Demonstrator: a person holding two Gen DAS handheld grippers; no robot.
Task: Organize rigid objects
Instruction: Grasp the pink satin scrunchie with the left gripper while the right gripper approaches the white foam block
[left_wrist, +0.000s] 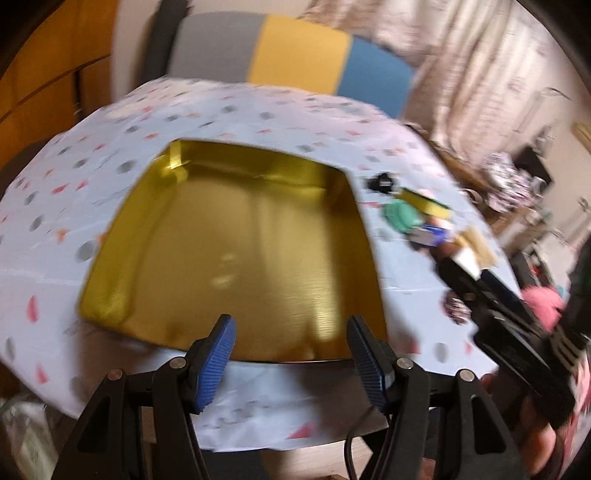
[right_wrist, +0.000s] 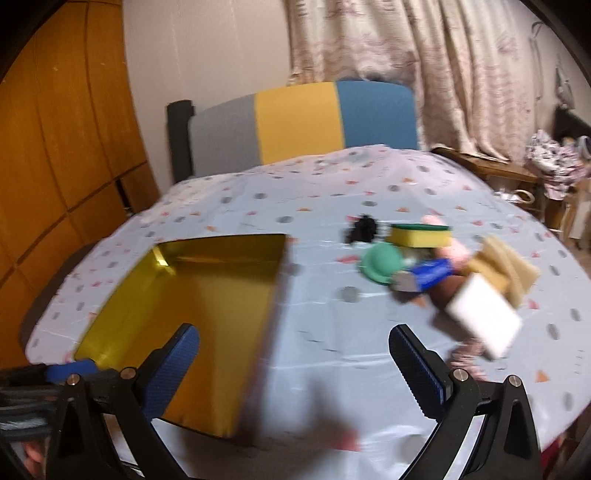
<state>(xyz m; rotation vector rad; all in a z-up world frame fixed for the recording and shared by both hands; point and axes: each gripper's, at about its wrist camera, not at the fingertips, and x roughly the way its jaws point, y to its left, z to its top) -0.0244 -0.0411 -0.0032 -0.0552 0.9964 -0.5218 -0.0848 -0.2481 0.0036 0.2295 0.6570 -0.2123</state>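
Basically a reach-and-pick setup, nothing grasped yet. Landmark is the gold tray (right_wrist: 207, 295), empty as far as both views show, sitting on the dotted tablecloth (right_wrist: 332, 350).

The left gripper (left_wrist: 290, 354) hangs at the tray's near edge, fingers spread, nothing between them. The right gripper (right_wrist: 295, 369) is just right of the tray, fingers spread wide, empty too, aimed toward the pile.

The pile lies well right of the tray, not touching it:
- white block (right_wrist: 484, 317), nearest the right gripper, tilted, at the pile's near edge
- teal round piece (right_wrist: 380, 264), on the side of the pile closest to the tray
- blue piece (right_wrist: 430, 275), just beyond the teal one
- yellow-green sponge (right_wrist: 421, 234), farther back from the tray
- tan sponge (right_wrist: 506, 269), far side of the pile
- small black object (right_wrist: 364, 229), between tray and sponge, set back; too blurred to name
- something pink and something brown are also in there, unclear

Doing it well, my judgement: take 1 item at a time, outermost first. The white block looks the easiest, since it is free on 2 sides. Line the fingers across its short width, come down square, and close fully before lifting so neighbours aren't dragged. Keep the left gripper clear of the tray opening, or use it to steady the tray rim. Frames are motion-blurred, so contacts inside the pile can't be told.
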